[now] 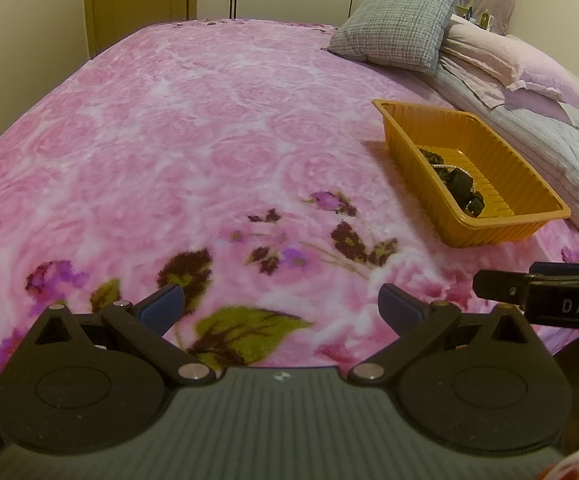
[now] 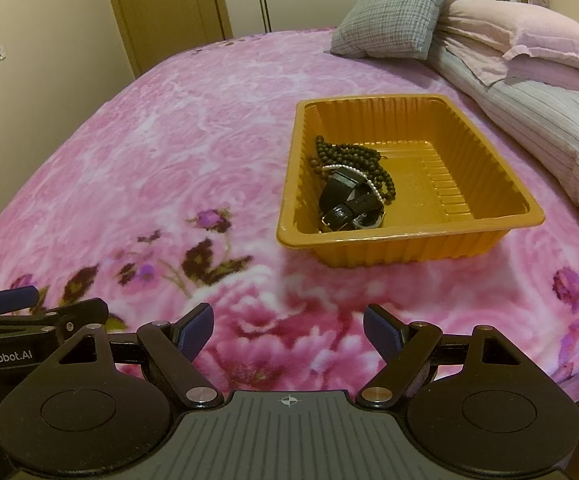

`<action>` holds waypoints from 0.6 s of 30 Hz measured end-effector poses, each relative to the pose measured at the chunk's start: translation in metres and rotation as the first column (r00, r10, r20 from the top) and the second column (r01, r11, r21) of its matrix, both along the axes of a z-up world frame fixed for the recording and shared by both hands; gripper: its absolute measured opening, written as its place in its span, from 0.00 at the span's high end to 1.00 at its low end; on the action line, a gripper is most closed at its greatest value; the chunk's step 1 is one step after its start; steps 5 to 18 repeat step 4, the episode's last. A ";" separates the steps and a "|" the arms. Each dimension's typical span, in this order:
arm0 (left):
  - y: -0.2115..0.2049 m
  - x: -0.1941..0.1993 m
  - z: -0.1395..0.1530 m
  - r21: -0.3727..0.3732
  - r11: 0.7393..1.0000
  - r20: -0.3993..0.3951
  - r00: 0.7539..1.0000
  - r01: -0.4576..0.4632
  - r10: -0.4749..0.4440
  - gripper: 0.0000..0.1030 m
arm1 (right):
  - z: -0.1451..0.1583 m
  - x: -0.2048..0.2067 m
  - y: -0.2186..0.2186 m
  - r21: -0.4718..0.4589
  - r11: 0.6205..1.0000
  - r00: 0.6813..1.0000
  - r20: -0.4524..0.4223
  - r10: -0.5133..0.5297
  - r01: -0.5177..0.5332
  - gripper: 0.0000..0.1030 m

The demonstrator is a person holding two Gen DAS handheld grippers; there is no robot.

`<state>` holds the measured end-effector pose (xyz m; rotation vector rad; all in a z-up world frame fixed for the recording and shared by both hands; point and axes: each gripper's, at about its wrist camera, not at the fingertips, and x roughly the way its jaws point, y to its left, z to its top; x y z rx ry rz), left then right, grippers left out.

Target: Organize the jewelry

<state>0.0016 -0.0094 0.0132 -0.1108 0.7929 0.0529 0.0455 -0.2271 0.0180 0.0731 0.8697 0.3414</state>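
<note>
Tray (image 2: pixel 409 236) on the blanket (image 2: pixel 169 152), right of centre, beads (image 2: pixel 349 154) and watches (image 2: pixel 347 200) piled in its left half, pillows (image 2: pixel 521 52) behind and right, door (image 2: pixel 165 8) far back left

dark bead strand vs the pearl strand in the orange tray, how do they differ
The dark bead strand has large brown-black beads; the pearl strand has tiny white ones. The dark bead strand is piled in several loops toward the tray's far side, while the pearl strand shows as one thin line draped across the black watches. Both lie in the left half of the orange tray, touching the watches.
</note>
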 end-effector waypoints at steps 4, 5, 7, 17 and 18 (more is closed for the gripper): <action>0.001 -0.001 -0.001 -0.008 1.000 0.004 1.000 0.004 -0.004 0.00 | 0.000 0.000 0.000 0.000 1.000 1.000 -0.001 0.000 0.000 0.21; 0.001 -0.001 -0.001 -0.008 1.000 0.004 1.000 0.004 -0.004 0.00 | 0.000 0.000 0.000 0.000 1.000 1.000 -0.001 0.000 0.000 0.21; 0.001 -0.001 -0.001 -0.008 1.000 0.004 1.000 0.004 -0.004 0.00 | 0.000 0.000 0.000 0.000 1.000 1.000 -0.001 0.000 0.000 0.21; 0.001 -0.001 -0.001 -0.008 1.000 0.004 1.000 0.004 -0.004 0.00 | 0.000 0.000 0.000 0.000 1.000 1.000 -0.001 0.000 0.000 0.21; 0.001 -0.001 -0.001 -0.008 1.000 0.004 1.000 0.004 -0.004 0.00 | 0.000 0.000 0.000 0.000 1.000 1.000 -0.001 0.000 0.000 0.21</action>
